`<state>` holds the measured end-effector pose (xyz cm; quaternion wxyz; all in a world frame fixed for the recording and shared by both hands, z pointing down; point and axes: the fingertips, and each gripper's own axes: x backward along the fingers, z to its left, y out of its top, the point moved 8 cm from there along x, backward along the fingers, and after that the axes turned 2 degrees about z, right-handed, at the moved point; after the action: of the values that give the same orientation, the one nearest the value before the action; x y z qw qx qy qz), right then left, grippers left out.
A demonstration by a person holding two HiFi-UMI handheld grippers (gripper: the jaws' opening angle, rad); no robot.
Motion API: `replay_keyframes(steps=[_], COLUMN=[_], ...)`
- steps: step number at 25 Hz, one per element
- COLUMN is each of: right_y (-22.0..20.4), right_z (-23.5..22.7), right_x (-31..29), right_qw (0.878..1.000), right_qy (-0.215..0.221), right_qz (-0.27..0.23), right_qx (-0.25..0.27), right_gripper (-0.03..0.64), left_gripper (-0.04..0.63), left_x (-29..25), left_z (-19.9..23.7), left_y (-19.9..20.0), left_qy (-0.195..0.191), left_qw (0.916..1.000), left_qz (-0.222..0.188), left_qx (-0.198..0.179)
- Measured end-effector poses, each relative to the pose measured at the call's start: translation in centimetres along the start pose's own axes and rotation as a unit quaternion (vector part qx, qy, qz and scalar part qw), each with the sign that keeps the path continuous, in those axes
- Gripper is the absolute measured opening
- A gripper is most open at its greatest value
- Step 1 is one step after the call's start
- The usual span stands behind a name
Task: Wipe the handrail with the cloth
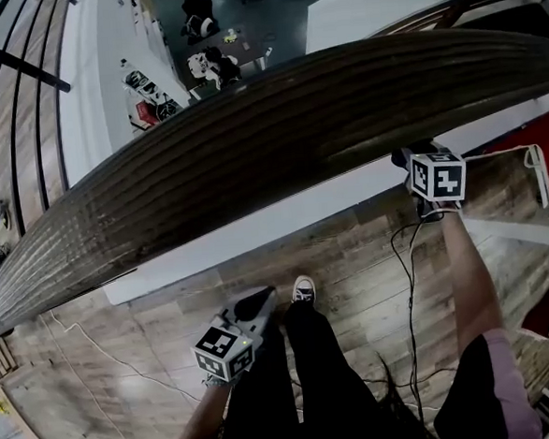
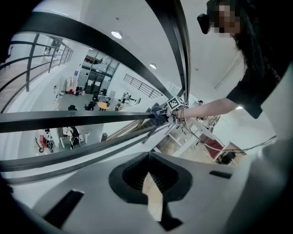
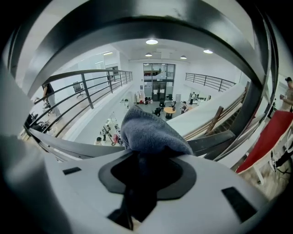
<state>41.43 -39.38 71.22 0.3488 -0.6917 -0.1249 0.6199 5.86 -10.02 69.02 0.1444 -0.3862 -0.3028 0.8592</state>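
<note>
I steered by the handrail (image 1: 277, 120). In the head view its broad, ribbed wooden top swept across the frame from lower left to upper right, so any wipe would have to run along that line. My right hand-held gripper (image 3: 146, 171) was clenched on the cloth (image 3: 149, 132), a blue-grey wad bulging out past the jaws. The head view put that gripper up against the near edge of the rail, toward its right end. From there I could not tell whether the cloth was actually pressing on the wood, though the left gripper view showed the wad right at the rail. My left hand-held gripper (image 2: 153, 194) hung low beside my leg, well apart from the rail, with its jaws drawn nearly together on nothing. The right arm was plainly the nearer one, and I judged that most of the rail's length lay to its left.
</note>
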Motion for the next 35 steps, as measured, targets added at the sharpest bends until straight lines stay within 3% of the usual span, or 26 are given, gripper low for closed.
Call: replay_keyframes(steps=[7,12,15,25,31,35], right_y=[-0.5,-1.3,-1.9,-4.5,-4.5,-6.8], right_z=[0.1,5.3,8.9,22.8,32.4,38.0], right_x=[0.4,3.3,5.4,17.0,26.9,33.2], right_qw=[0.999,0.999,0.998,0.998,0.989,0.983], right_qy=[-0.028,0.000,0.017,0.051,0.080,0.096], right_qz=[-0.006,-0.025,-0.027,-0.031,-0.072,-0.085], right_qx=[-0.015,0.043,0.049,-0.037,-0.105,-0.128], right_gripper=[0.109,0.109,0.109,0.109,0.109,0.109], left_gripper=[0.000,0.000,0.000,0.000,0.000,0.000], left_x=[-0.6,1.4,3.4,16.4,26.0,31.8], left_z=[-0.6,-0.4,-0.3,-1.4,-2.2,-4.3], left_y=[-0.2,0.0,0.3,-0.8,-2.4,-4.5], left_qy=[0.001,0.008,0.011,0.010,0.029,0.020], left_qw=[1.0000,0.9998,0.9994,0.9971,0.9929,0.9923], left_qz=[-0.002,-0.020,-0.032,-0.066,-0.110,-0.117], left_qx=[-0.004,-0.005,-0.010,-0.037,-0.032,-0.033])
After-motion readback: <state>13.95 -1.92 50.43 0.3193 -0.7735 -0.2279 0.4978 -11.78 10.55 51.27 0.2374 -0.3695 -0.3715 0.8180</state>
